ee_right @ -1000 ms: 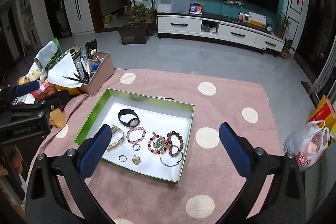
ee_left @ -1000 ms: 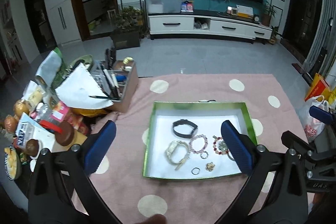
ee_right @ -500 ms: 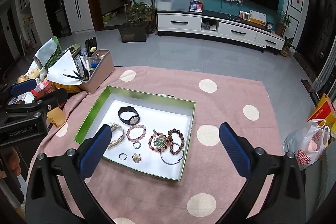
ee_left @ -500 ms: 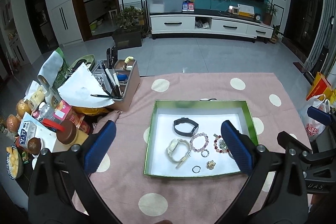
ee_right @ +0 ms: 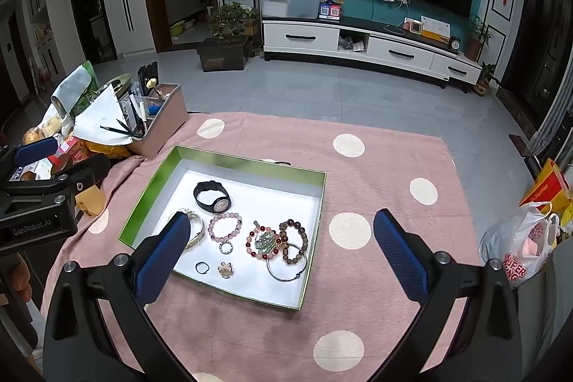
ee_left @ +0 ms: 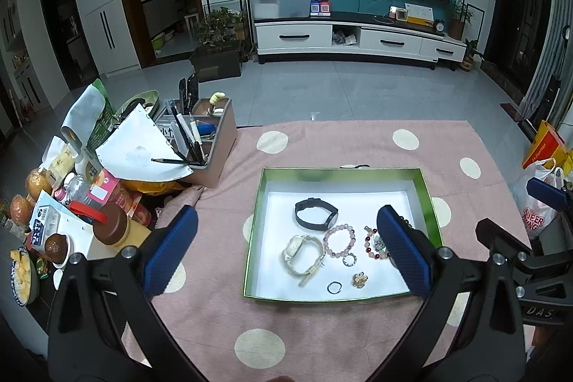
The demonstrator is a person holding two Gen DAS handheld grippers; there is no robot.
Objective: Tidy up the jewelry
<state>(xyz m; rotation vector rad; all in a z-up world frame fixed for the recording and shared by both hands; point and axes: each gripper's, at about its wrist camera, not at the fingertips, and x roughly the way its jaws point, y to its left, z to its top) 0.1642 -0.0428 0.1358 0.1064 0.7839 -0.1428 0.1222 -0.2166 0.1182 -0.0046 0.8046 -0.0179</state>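
Observation:
A green-rimmed white box point(ee_left: 263, 199) point(ee_right: 150, 183) sits on the pink dotted cloth. In it lie a black watch point(ee_left: 315, 213) point(ee_right: 212, 196), a white watch point(ee_left: 302, 251), a pink bead bracelet point(ee_left: 339, 240) point(ee_right: 225, 227), a red bead bracelet point(ee_right: 260, 242), a brown bead bracelet point(ee_right: 295, 240), a silver bangle point(ee_right: 286, 267), two rings point(ee_right: 202, 267) and a gold brooch point(ee_left: 359, 279) point(ee_right: 226, 270). My left gripper point(ee_left: 286, 247) is open and empty above the box. My right gripper point(ee_right: 283, 246) is open and empty above the box's right side.
A pink organiser with pens point(ee_left: 204, 138) point(ee_right: 154, 127) stands left of the box. Snacks, bottles and papers point(ee_left: 71, 203) crowd the table's left edge. A plastic bag point(ee_right: 519, 246) lies off the right edge. The left gripper's body point(ee_right: 39, 199) shows at the left.
Both grippers have risen and drawn back slightly, so the box looks a little farther. The jewelry has not moved. Both stay open.

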